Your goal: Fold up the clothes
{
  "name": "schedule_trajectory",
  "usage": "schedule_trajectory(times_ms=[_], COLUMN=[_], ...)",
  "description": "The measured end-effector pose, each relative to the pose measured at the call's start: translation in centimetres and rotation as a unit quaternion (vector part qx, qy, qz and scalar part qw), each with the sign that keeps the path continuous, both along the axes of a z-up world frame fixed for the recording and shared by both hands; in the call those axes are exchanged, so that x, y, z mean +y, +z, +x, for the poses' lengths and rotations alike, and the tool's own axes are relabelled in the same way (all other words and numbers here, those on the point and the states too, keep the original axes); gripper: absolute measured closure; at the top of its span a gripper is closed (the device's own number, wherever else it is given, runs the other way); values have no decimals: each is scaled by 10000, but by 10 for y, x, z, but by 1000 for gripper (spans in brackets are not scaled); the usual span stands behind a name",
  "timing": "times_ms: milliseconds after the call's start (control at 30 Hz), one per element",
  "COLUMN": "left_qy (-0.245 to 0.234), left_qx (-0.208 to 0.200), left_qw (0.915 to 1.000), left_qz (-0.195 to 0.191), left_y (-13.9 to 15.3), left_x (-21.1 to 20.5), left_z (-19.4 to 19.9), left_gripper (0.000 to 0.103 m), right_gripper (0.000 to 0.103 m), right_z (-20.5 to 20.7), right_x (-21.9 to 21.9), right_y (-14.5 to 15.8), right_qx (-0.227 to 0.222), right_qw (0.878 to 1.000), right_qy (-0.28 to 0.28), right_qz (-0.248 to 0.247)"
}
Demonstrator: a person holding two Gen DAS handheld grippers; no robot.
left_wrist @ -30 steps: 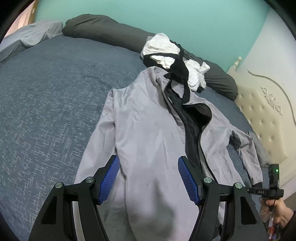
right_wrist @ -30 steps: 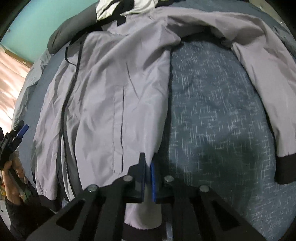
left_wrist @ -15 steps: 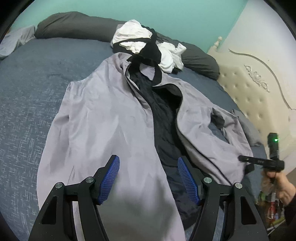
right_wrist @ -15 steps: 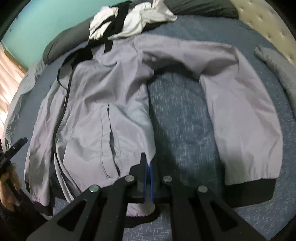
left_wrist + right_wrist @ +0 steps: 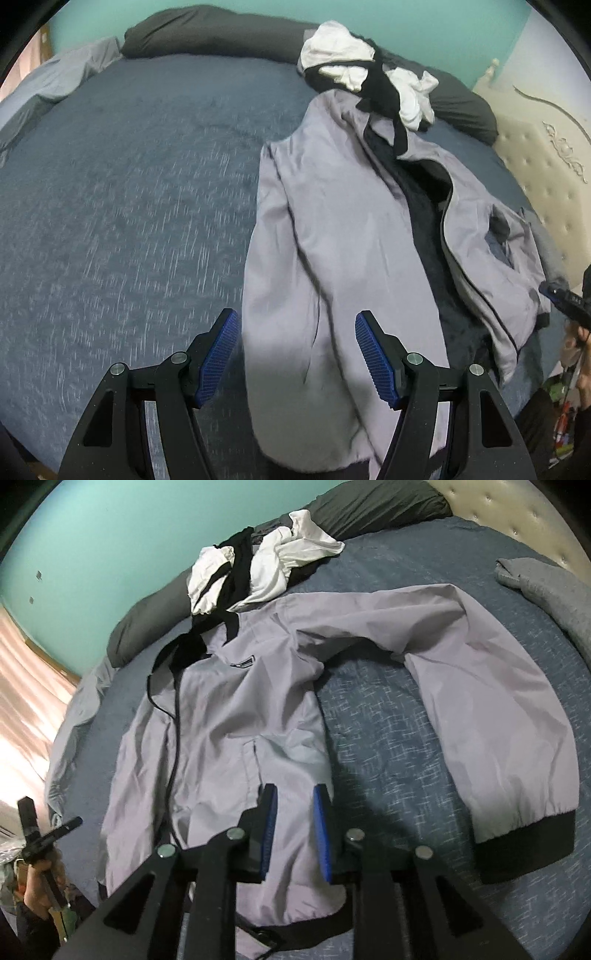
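A light grey jacket [image 5: 332,236] with a black lining and black cuffs lies unzipped and face up on the blue bedspread [image 5: 129,206]. My left gripper [image 5: 295,325] is open above the jacket's near sleeve and holds nothing. In the right wrist view the jacket [image 5: 236,716] lies flat, with one sleeve [image 5: 491,716] spread to the right and ending in a black cuff [image 5: 528,849]. My right gripper [image 5: 294,794] is open above the jacket's lower hem, with the fabric lying loose below its blue pads.
A heap of white and black clothes [image 5: 369,81] lies at the jacket's collar, against dark grey pillows [image 5: 207,37]. A grey garment [image 5: 546,587] lies at the far right of the bed. A cream padded headboard [image 5: 546,155] stands on the right.
My right gripper has opened and let go of the jacket's hem, and has drawn back. My left gripper has swung left over the near sleeve, still open.
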State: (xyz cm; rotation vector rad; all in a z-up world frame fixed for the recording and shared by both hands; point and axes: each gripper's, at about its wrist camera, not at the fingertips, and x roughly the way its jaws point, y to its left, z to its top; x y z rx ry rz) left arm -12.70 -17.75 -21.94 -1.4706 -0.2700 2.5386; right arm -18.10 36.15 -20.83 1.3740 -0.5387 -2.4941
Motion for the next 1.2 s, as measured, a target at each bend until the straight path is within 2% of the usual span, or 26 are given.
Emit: schedule_trajectory(times_ms=[267,467,533,567,700,800,1000,1200], left_qy=[-409,-261,-198,-241,-497,-633,-680,-282], left_qx=[-355,-585,-532,-536,-474,-465,7,433], left_qw=[9983,9978,9980,9976,9973,9965,9967,9981], left_qz=[210,188,269,352,273,296,438,346], left_y=[-20,-47,-51,-52,-52,-51,-23,17], left_x=[31,41,41,42,49,49,32,-15], left_z=[7,-10,-14,-16,-20,-24,-32,-54], left_gripper=[33,34,45,57,84,97,99,101], right_gripper=[84,84,84,84,84,84,84,84], right_z=[0,3,3,3,2,1,-2,-2], right_x=[6,1,-1,-2,-5,-7,-16,-21], right_y=[-4,-5,-6,-6,-10,-15,-18,-21], right_qx=[-15,-19,-29,-31,-49,-127,-167,-185], right_qw=[9997,9995,9994,9994,9994,9991,9997,9998], right_qy=[-127,-73,-37,-27,-15,-59,43,79], right_qz=[-228,-315,-330,-342,-341,-388,-164,-6])
